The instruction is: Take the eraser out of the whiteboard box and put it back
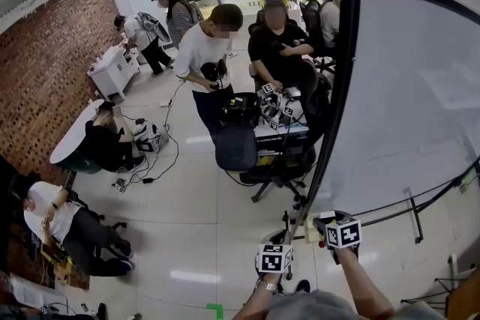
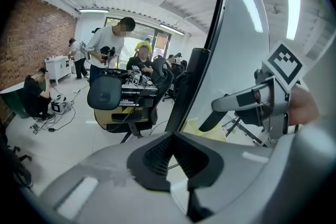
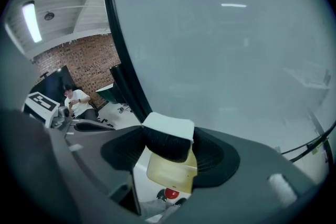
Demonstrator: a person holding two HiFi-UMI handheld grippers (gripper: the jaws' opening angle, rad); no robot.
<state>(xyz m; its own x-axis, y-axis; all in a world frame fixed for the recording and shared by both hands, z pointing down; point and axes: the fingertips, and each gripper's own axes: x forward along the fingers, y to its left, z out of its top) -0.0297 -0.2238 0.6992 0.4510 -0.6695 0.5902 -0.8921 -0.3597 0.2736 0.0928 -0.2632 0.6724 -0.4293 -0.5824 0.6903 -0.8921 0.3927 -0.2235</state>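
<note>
On the left, the left gripper [image 2: 173, 138] has its jaws pressed together on nothing, beside the whiteboard [image 1: 405, 86] edge. Moving right, the right gripper [image 3: 169, 148] is clamped on the eraser [image 3: 168, 126], held just above the yellowish whiteboard box [image 3: 176, 171], with a red marker cap [image 3: 170, 194] showing below it.

The head view looked steeply down along the whiteboard [image 1: 405, 86]. Both gripper views faced it closely; the left one also caught the right gripper [image 2: 210, 115].

No legible txt anywhere; print on the desk strip [image 2: 134, 93] too blurry to read.
</note>
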